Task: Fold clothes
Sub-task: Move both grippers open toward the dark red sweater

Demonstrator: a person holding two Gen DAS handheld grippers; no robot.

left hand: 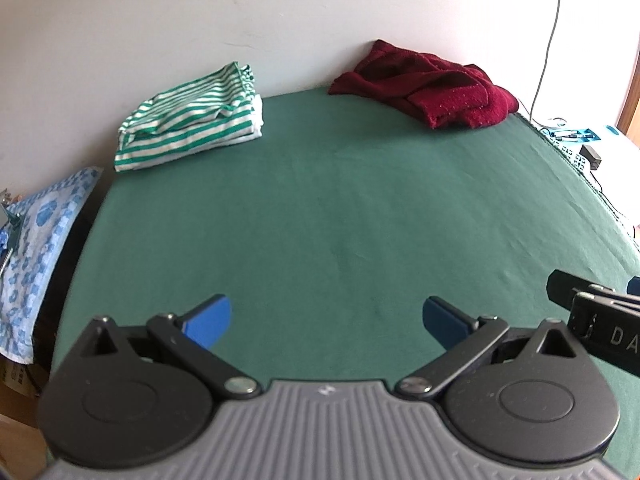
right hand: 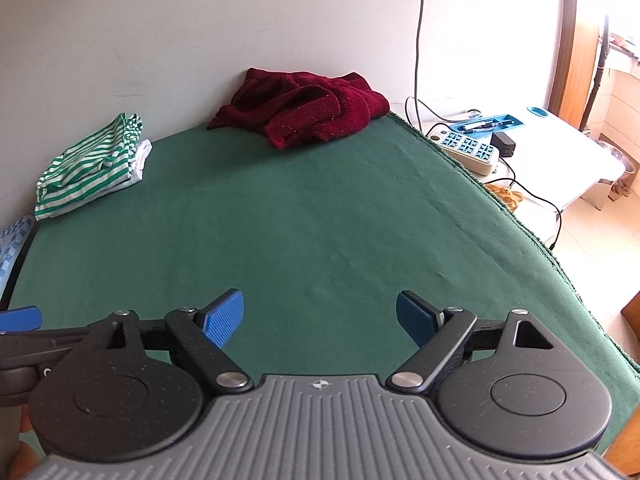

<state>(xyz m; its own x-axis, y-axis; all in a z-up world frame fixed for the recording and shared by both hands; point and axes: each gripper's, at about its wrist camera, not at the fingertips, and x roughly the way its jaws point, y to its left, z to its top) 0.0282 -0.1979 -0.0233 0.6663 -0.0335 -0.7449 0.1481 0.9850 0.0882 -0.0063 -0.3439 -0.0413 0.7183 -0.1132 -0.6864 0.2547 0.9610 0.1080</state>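
While both garments hug the wall, green cloth (right hand: 320, 220) spreads bare.

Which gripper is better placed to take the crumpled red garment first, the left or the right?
Probably the right gripper. The red garment lies at the far right of the green table, nearer its side. Both grippers are open and empty.

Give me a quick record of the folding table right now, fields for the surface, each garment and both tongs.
surface: green cloth on the table
folded garment: green-and-white striped top, far left by the wall
unfolded garment: dark red sweater, crumpled, far right by the wall
left tongs: open, empty, above bare cloth
right tongs: open, empty, above bare cloth
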